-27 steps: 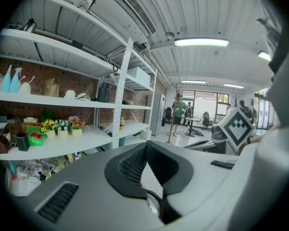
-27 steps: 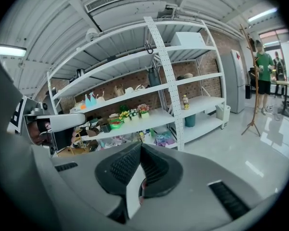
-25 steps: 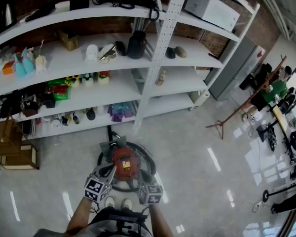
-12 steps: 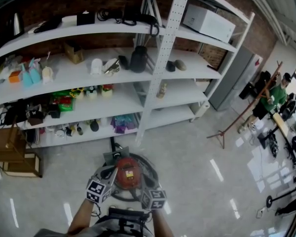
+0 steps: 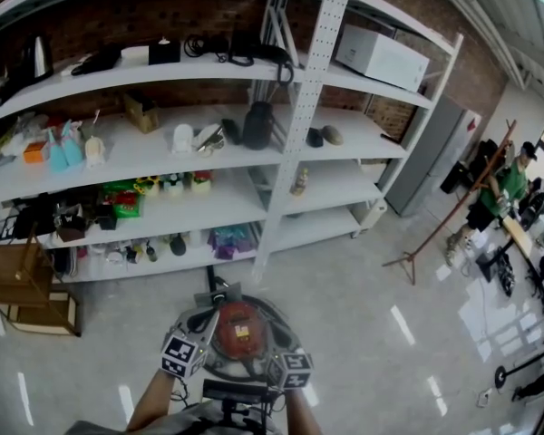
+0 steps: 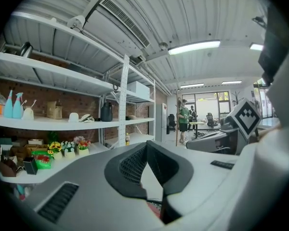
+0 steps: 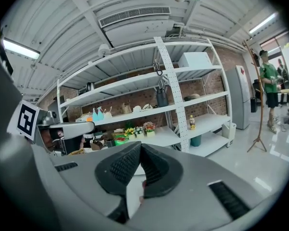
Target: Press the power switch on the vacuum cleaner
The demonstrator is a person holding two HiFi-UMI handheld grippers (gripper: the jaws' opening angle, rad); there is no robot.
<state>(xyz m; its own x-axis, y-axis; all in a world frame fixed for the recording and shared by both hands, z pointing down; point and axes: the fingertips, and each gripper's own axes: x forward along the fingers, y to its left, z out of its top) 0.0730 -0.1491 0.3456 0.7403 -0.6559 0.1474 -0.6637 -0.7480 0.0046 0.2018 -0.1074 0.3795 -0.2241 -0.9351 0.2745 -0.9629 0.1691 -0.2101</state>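
Red round canister vacuum cleaner [image 5: 238, 326] sits on the glossy grey floor [image 5: 372, 306], near the white metal shelving [image 5: 319, 80] and right in front of the person. Left gripper [image 6: 145, 145] and right gripper [image 7: 140, 146] flank it, each with jaws closed tip to tip on nothing, aimed at the shelves. Switch too small to pick out. Judging by that, press not yet made; whole job left.

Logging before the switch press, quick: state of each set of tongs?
Left gripper: closed, tongs tip to tip, holding nothing.
Right gripper: closed, holding nothing.
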